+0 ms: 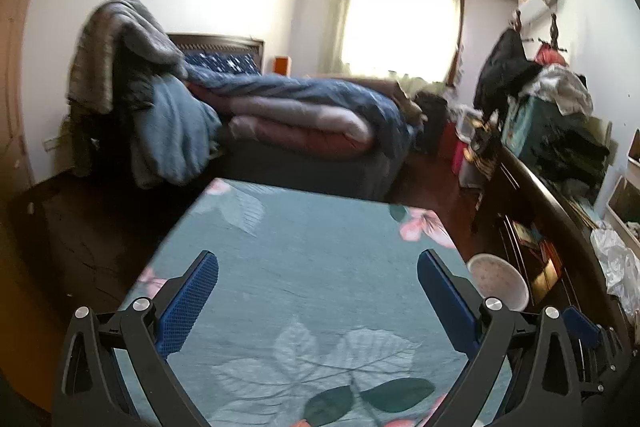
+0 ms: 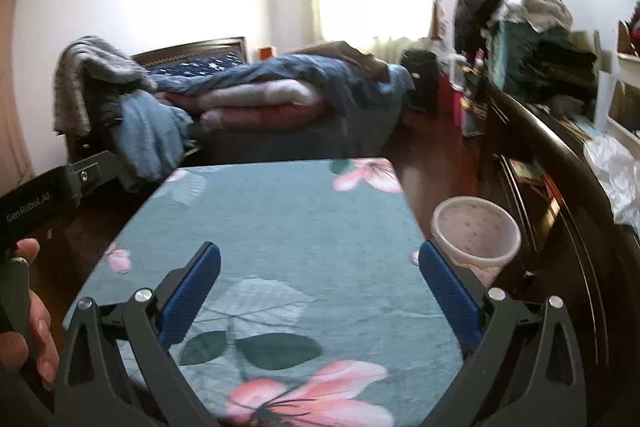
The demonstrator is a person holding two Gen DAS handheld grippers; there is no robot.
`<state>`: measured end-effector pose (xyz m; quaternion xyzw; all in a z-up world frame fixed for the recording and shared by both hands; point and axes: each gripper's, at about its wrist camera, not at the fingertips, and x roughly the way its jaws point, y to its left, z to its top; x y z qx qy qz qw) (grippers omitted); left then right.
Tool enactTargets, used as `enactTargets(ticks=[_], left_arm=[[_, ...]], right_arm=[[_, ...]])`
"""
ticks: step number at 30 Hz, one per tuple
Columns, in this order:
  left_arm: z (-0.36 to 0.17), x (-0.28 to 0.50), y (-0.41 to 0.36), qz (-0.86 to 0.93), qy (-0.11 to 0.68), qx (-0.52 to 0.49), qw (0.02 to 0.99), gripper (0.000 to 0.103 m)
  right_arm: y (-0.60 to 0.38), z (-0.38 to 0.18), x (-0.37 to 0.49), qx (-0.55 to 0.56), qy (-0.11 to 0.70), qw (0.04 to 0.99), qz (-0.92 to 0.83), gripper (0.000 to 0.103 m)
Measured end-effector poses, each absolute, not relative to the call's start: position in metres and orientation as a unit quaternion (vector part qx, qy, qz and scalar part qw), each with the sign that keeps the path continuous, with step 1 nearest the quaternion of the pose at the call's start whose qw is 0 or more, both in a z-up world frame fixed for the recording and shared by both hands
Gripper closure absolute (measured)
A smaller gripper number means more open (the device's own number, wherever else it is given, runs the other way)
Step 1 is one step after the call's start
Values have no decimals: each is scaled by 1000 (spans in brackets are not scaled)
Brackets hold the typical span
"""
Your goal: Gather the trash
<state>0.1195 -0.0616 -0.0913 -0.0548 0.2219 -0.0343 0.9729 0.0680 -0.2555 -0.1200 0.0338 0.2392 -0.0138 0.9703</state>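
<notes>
Both claws spread wide and empty: left gripper (image 1: 318,301) low centre of its frame, right gripper (image 2: 320,293) likewise, each hovering over the teal floral table (image 2: 280,223) that fills the lower middle of both views. No loose litter visible on that tabletop. Pink waste bin (image 2: 476,233) standing on the floor just beside the table's right edge, right of centre in the right wrist view and at lower right (image 1: 498,281) in the left one; mouth open and upward, inside apparently empty. Crumpled white plastic (image 2: 612,169) lying on the dark wooden cabinet (image 2: 560,195) at the far right edge, the likeliest piece of trash, though too blurred to name for certain. Bed with heaped quilts (image 1: 304,107) across the middle distance.

Probably the search-and-approach stage, nothing collected yet. Best done by swinging the right gripper toward the plastic, keeping the jaws wide until both pads straddle a bunched fold, then closing firmly on the thickest crease rather than a loose corner. Worth carrying it low, centring over the bin's rim before release, and steering clear of the table edge and cabinet front.
</notes>
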Motion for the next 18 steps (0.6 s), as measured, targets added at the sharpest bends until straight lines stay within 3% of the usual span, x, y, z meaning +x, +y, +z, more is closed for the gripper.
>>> enactTargets(ticks=[10, 18], left_arm=[[-59, 57, -12, 13, 135, -81, 987, 4], [-53, 45, -2, 17, 133, -76, 988, 4]], right_arm=[[-217, -87, 22, 17, 193, 981, 10, 4], [-211, -68, 4, 20, 171, 985, -10, 3]])
